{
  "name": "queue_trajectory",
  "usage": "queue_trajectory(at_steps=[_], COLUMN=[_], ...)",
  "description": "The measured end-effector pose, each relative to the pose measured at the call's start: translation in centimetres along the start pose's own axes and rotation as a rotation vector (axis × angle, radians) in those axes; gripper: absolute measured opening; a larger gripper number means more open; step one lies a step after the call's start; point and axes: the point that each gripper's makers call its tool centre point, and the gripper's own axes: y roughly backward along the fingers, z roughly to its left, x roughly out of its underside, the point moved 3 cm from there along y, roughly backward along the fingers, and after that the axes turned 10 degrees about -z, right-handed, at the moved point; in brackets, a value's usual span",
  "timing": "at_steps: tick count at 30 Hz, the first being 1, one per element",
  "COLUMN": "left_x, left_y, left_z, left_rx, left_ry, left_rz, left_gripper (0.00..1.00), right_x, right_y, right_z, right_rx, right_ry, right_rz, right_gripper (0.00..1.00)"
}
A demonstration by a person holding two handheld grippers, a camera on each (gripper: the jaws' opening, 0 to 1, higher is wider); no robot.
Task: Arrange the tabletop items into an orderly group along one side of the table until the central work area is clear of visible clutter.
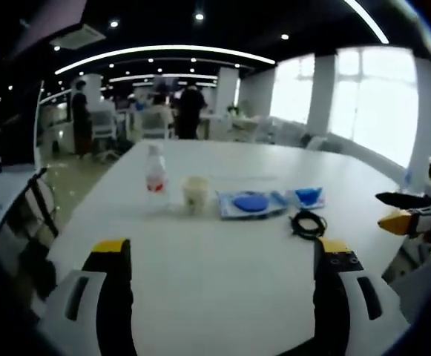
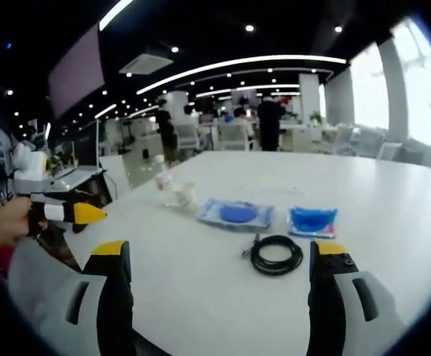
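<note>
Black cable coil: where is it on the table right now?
In the right gripper view the cable coil lies nearest the camera, in front of the small blue packet and right of the larger blue packet, untouched by either tool.

Bright window (image 1: 371, 96) glare, curved ceiling light strips (image 2: 237, 63), soft blur, fisheye-bent edges.

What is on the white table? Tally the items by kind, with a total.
Water bottle: 1
Cup: 1
Blue packets: 2, a large packet and a small packet
Coiled black cable: 1
Total: 5
</note>
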Motion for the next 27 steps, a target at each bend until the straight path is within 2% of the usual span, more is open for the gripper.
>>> queue_trajectory(at_steps=[11,19,24,27], left_x=[0.2,1.1,1.7,1.9], left_y=[1.0,1.9,2.0,1.9], left_z=[-0.9,-0.7,-0.4,-0.3], left_rx=[0.016,-0.004,-0.010,-0.017], left_ry=[0.024,-0.014,-0.017,-0.016], left_rz=[-0.010,-0.002,-0.004,-0.004], left_gripper=[0.99,0.99,0.98,0.98], right_x=[0.2,0.8,1.3,1.6], right_y=[1.0,1.2,1.1,1.1], right_z=[0.8,1.4,1.6,1.5], right_rx=[-0.011,-0.001,0.009,0.009], right_ry=[-0.017,-0.043,-0.031,-0.011], right_rz=[-0.016,-0.039,-0.058,-0.043], right_gripper=[0.99,0.99,0.99,0.99])
